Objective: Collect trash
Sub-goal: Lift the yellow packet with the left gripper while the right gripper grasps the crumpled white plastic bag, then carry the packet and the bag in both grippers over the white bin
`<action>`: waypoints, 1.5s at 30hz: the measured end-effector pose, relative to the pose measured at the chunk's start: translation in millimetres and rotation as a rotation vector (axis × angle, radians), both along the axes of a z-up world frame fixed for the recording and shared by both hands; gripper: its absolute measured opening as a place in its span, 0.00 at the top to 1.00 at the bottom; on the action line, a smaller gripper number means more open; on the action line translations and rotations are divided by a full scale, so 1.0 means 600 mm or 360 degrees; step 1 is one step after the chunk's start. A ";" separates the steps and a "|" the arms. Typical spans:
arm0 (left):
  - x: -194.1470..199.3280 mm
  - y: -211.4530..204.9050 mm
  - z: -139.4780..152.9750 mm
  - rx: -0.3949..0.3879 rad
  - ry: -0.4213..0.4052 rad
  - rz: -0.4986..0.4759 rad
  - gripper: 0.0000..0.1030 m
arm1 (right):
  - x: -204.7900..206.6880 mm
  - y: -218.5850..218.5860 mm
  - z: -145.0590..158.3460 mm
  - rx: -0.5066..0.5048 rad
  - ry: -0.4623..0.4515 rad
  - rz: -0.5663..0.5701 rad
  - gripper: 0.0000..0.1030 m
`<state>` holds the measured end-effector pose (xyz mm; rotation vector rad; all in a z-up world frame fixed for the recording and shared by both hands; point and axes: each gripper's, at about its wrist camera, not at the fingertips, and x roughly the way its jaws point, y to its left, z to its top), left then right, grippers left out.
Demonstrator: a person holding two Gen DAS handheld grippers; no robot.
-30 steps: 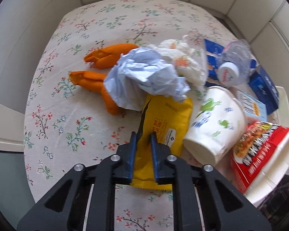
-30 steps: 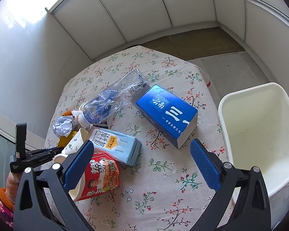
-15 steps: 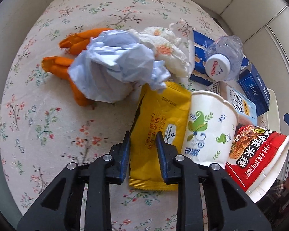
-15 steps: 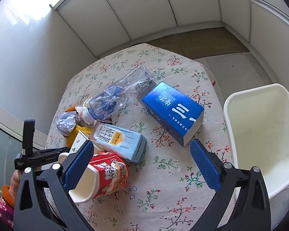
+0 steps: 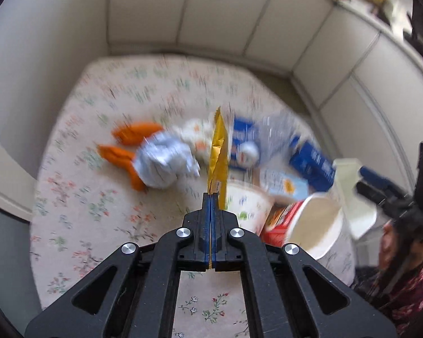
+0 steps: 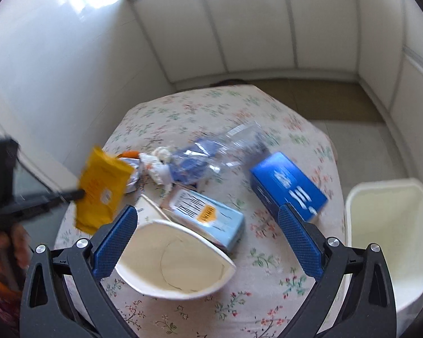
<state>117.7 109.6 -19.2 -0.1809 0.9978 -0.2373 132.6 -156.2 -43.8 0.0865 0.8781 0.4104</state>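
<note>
Lifted clear of the floral tablecloth [image 5: 79, 197] since a second ago: yellow snack wrapper [image 5: 218, 152], pinched edge-on between the fully closed jaws of the left gripper [image 5: 210, 197]. Mid-carry, by the look of it; next, across past the cups to the white bin [image 6: 386, 242] beyond the right gripper [image 6: 208, 239], jaws wide and empty.

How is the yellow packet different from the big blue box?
The yellow packet is thin and floppy; the blue box is stiff with square corners. The packet hangs in the air, pinched by the left gripper; the box lies on the flowery table, untouched. Neither one is in the white bin yet.
</note>
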 end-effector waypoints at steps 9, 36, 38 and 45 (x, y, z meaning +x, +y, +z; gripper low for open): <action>-0.023 0.053 0.094 0.0347 -0.0334 0.0341 1.00 | 0.051 0.234 0.026 -0.0478 -0.0142 0.0481 0.06; -0.007 0.120 0.094 0.0231 -0.0273 0.0523 1.00 | 0.119 0.383 -0.097 -0.0598 0.0193 0.0589 0.82; -0.007 0.118 0.093 0.0226 -0.0275 0.0522 1.00 | 0.113 0.373 -0.083 -0.0554 0.0157 0.0555 0.81; -0.007 0.104 0.092 0.0214 -0.0291 0.0496 1.00 | 0.094 0.330 -0.034 -0.0426 0.0034 0.0434 0.82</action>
